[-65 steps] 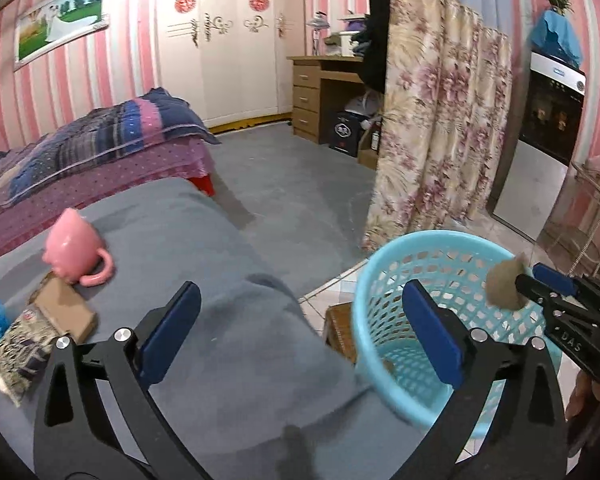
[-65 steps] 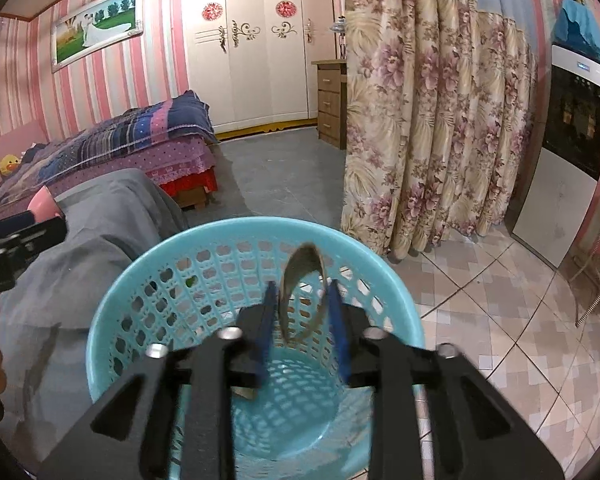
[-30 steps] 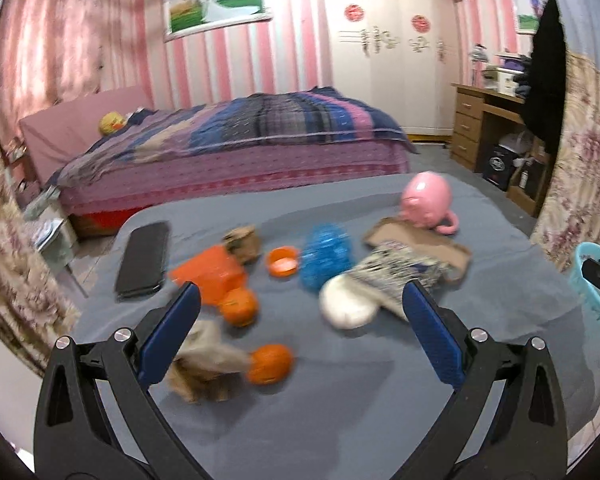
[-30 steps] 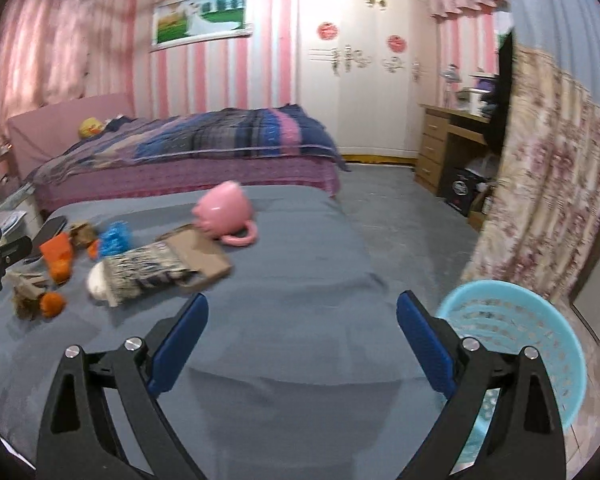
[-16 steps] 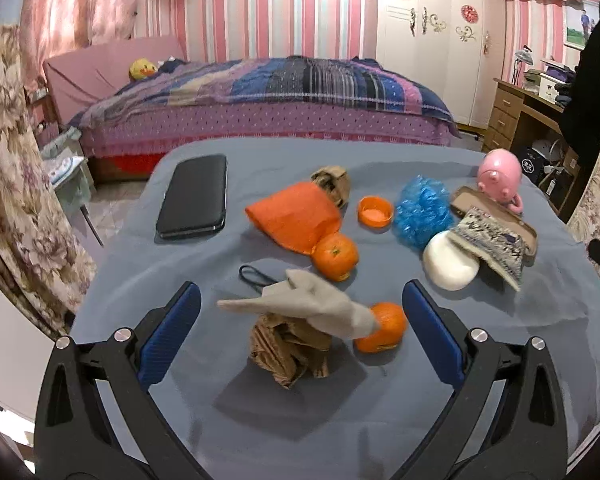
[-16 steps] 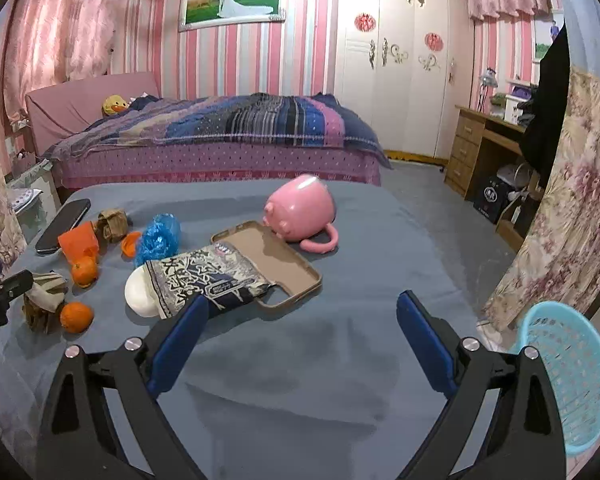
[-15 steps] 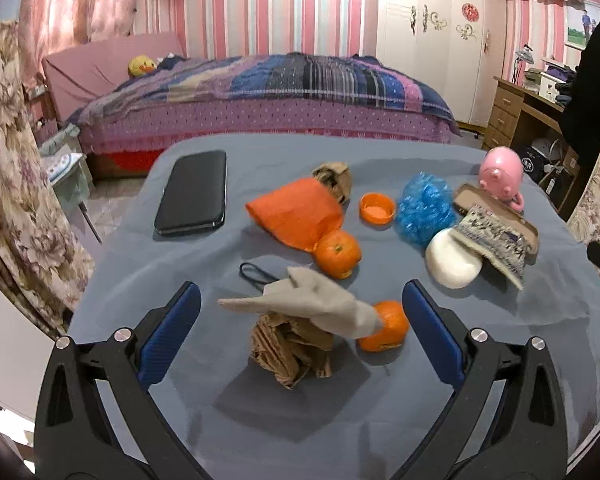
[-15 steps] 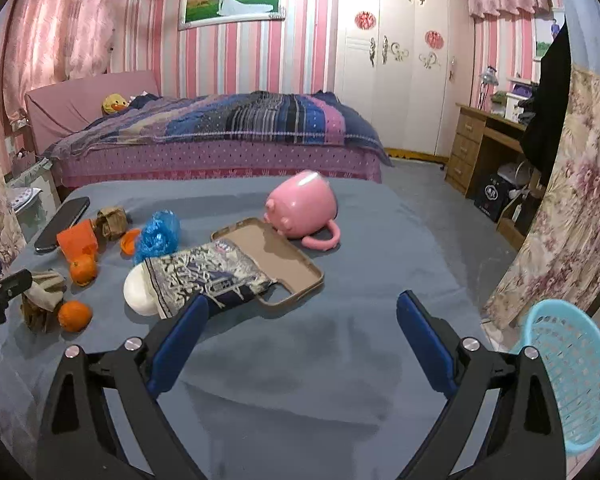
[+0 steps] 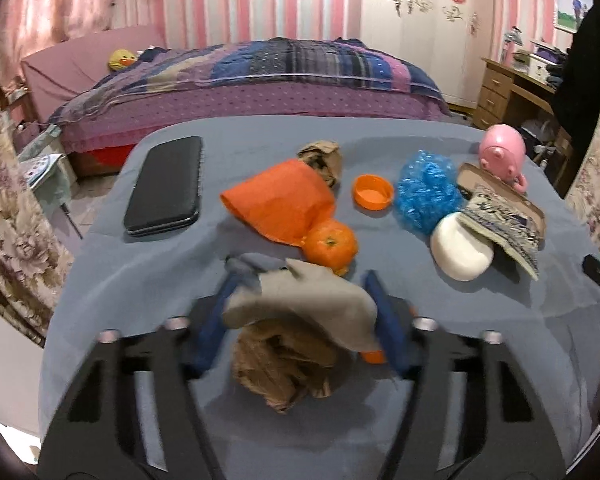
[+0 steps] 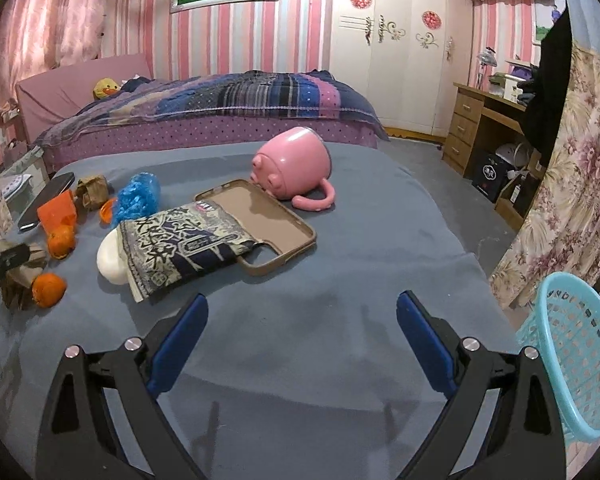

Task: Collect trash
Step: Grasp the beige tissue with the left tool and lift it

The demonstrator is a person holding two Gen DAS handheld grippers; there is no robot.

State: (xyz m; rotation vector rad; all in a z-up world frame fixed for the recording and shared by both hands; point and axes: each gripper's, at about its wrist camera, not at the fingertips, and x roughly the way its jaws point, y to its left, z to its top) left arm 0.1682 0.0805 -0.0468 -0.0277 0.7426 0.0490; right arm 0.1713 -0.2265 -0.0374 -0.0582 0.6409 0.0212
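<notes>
A grey-covered table [image 10: 340,280] stands in a pink-striped bedroom, and everything here is placed relative to it. At its near left edge, the left gripper [image 9: 300,316] has just been closing its blue jaws around a crumpled heap of trash: a grey-beige scrap of paper [image 9: 300,304] lying over a brown paper wad [image 9: 280,364]. The heap sits between the jaws, but motion blur hides whether the pads press it yet. Just beyond the heap on the table lie an orange [image 9: 330,245], an orange wrapper [image 9: 280,200], a small orange cap [image 9: 373,192], a blue crumpled bag [image 9: 426,192] and a black phone [image 9: 166,184]. Toward the table's middle are a white oval object [image 10: 110,260], a patterned packet [image 10: 180,248], a brown phone case [image 10: 268,220] and a tipped pink mug [image 10: 292,168]. The right gripper [image 10: 300,340] hovers over the bare near side of the table, jaws spread wide and empty. A light blue basket [image 10: 572,352] stands on the floor off the table's right edge.
</notes>
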